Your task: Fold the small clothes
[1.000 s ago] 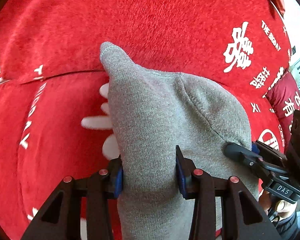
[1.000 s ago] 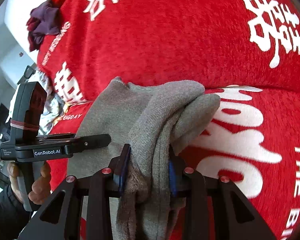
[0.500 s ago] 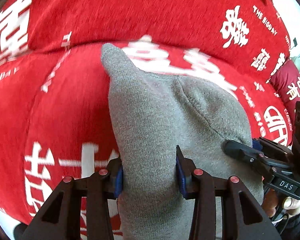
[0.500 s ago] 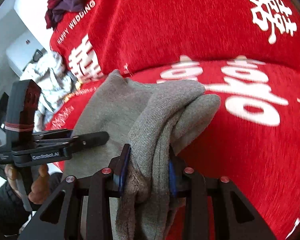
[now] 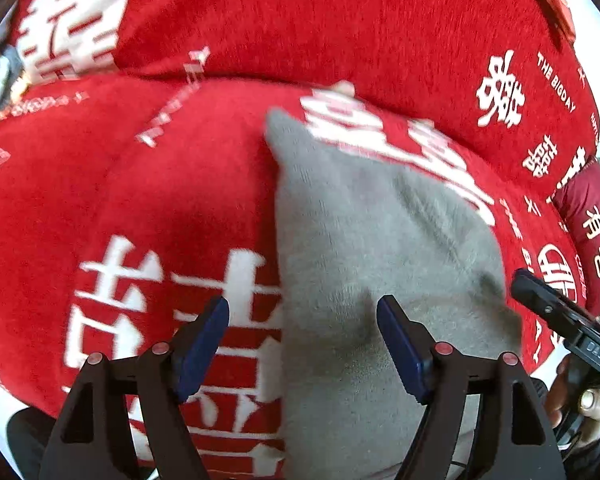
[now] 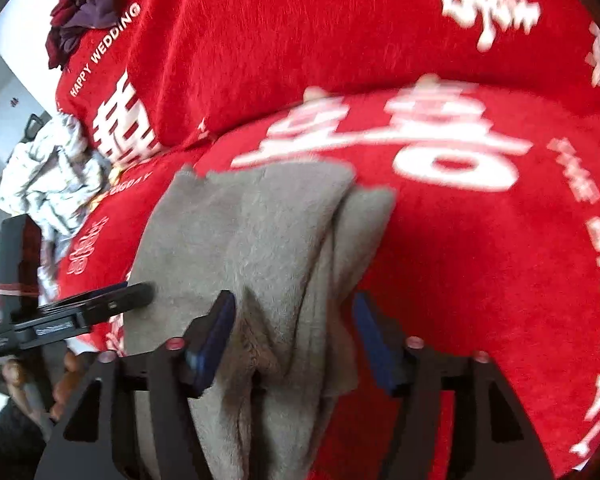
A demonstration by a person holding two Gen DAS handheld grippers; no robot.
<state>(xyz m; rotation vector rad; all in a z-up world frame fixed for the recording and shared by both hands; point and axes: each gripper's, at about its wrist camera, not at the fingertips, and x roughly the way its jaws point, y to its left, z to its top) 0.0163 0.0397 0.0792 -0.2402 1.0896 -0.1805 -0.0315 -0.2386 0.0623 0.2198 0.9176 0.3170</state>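
Both grippers, left [image 5: 302, 338] and right [image 6: 292, 334], stand with jaws apart around the grey garment [image 5: 380, 248], gripping nothing. It lies folded on the red blanket [image 5: 160, 200], probably set down there so the fold keeps.

A home, looks like a living room: a plush red sofa cover [image 6: 340, 40] printed with white "HAPPY WEDDING" lettering, a crumpled pile of purple and maroon clothes [image 6: 82, 20], and a rumpled white patterned garment heap [image 6: 48, 176].
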